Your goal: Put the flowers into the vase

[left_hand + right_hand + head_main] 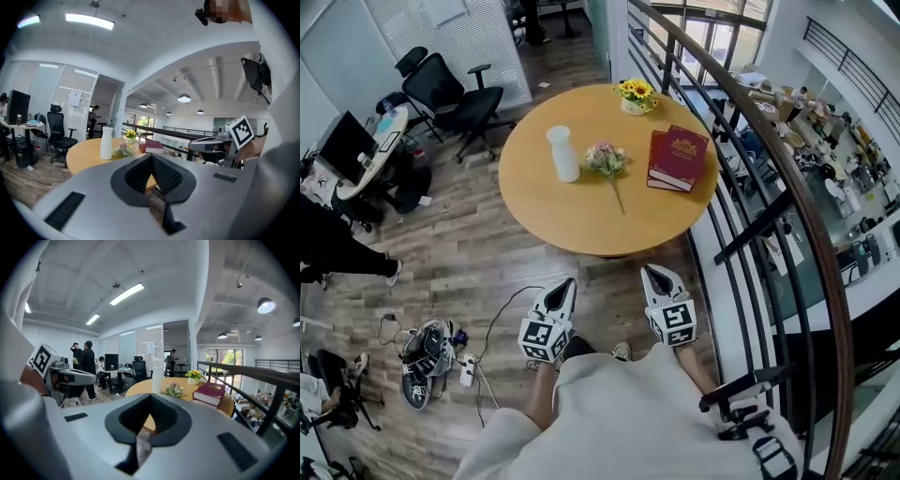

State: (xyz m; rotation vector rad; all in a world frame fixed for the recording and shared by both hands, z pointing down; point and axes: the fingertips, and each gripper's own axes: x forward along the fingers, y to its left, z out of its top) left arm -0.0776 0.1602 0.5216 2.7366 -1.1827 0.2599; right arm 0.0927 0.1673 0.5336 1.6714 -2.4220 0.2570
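Observation:
A white vase (563, 153) stands upright on the round wooden table (572, 220). Beside it, to the right, lies a bunch of pink flowers (607, 159) with its stem toward me. Both grippers hang short of the table's near edge, over the floor. My left gripper (567, 282) and my right gripper (653, 271) point at the table, side by side. Each is shut with nothing between its jaws. In the left gripper view the vase (107, 143) and flowers (123, 150) sit beyond the closed tips (151, 155). The right gripper view shows the flowers (174, 390) past its closed tips (150, 395).
Two red books (678, 157) lie at the table's right side, and a small pot of yellow flowers (637, 96) stands at its far edge. A curved railing (787, 187) runs along the right. Office chairs (455, 94) and desks stand far left; cables and a bag (427, 352) lie on the floor.

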